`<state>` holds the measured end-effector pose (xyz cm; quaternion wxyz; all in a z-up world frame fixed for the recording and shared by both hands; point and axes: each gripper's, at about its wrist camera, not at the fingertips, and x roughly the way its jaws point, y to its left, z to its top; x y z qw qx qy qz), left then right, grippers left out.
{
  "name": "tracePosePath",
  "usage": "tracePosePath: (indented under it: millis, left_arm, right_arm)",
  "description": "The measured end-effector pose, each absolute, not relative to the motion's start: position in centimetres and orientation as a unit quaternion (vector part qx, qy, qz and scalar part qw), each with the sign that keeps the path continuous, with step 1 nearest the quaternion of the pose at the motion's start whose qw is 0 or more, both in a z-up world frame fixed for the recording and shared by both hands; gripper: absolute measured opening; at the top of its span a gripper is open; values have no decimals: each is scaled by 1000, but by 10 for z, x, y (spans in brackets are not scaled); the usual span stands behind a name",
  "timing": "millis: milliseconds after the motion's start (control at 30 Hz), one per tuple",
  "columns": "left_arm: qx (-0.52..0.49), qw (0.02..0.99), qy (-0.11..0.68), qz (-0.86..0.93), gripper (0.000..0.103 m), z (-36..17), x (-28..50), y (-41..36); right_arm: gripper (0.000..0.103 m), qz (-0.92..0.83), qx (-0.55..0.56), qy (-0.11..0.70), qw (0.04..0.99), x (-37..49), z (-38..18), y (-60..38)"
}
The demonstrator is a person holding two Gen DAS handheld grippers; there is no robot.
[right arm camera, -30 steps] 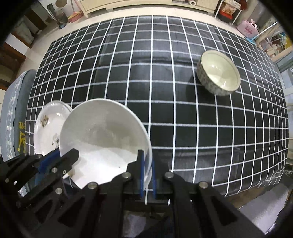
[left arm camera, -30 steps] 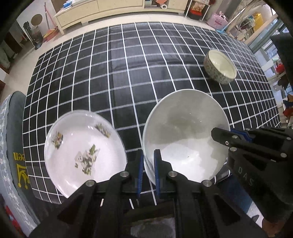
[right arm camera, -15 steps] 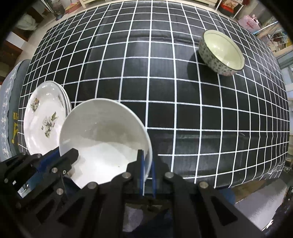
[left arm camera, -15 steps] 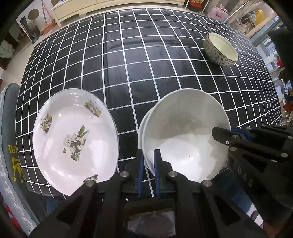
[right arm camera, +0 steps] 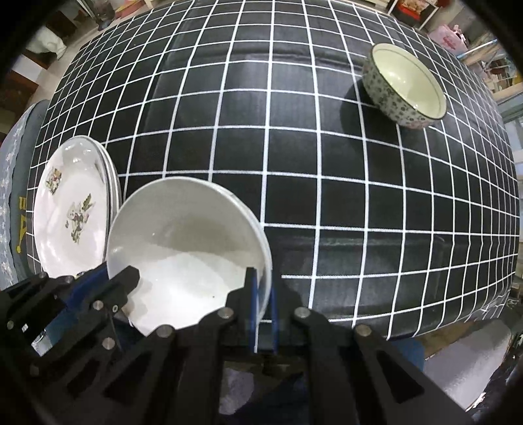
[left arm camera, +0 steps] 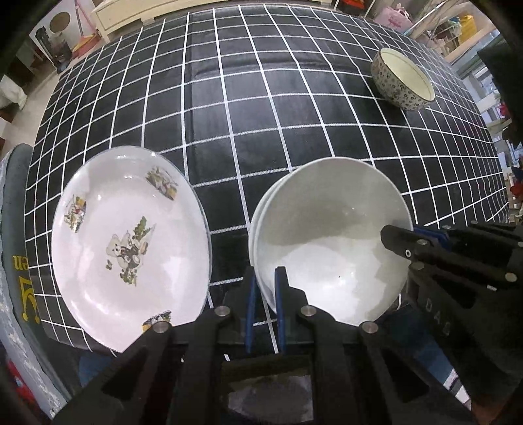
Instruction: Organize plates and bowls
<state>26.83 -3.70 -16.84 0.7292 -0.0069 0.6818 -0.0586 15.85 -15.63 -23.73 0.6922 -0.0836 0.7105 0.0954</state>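
Observation:
Two nested white bowls (left arm camera: pixel 330 235) are held above the table's near edge. My left gripper (left arm camera: pixel 264 281) is shut on their left rim. My right gripper (right arm camera: pixel 261 284) is shut on their right rim; the bowls show in the right wrist view (right arm camera: pixel 186 242) too. A stack of white plates with a bear print (left arm camera: pixel 127 242) lies to the left, also in the right wrist view (right arm camera: pixel 72 209). A small patterned bowl (left arm camera: pixel 403 80) stands upright at the far right, also in the right wrist view (right arm camera: pixel 405 85).
The table (left arm camera: pixel 261 98) has a black cloth with a white grid. A grey cushioned chair (left arm camera: pixel 13 261) sits at the left edge. Cabinets and clutter (left arm camera: pixel 130 13) stand beyond the far side.
Both grippers have lowered and moved forward with the white bowls. The plates and the patterned bowl look larger and closer. Both grips are unchanged.

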Motion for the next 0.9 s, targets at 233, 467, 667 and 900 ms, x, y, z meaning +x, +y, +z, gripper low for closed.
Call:
tracePosePath:
  millis: [233, 467, 667, 900]
  left_arm:
    - [-18, 726, 685, -62, 9, -166, 270, -35]
    - [-18, 733, 677, -67, 9, -151, 274, -35]
    - [-22, 742, 665, -79, 11, -131, 279, -37]
    - [-21, 752, 649, -111, 17, -106, 293, -61]
  right_arm:
    - [11, 94, -83, 714, 689, 159, -231, -148]
    - [24, 102, -88, 717, 684, 160, -221, -146]
    - [41, 109, -76, 702, 700, 164, -200, -152]
    - [41, 106, -53, 684, 720, 187, -168, -181]
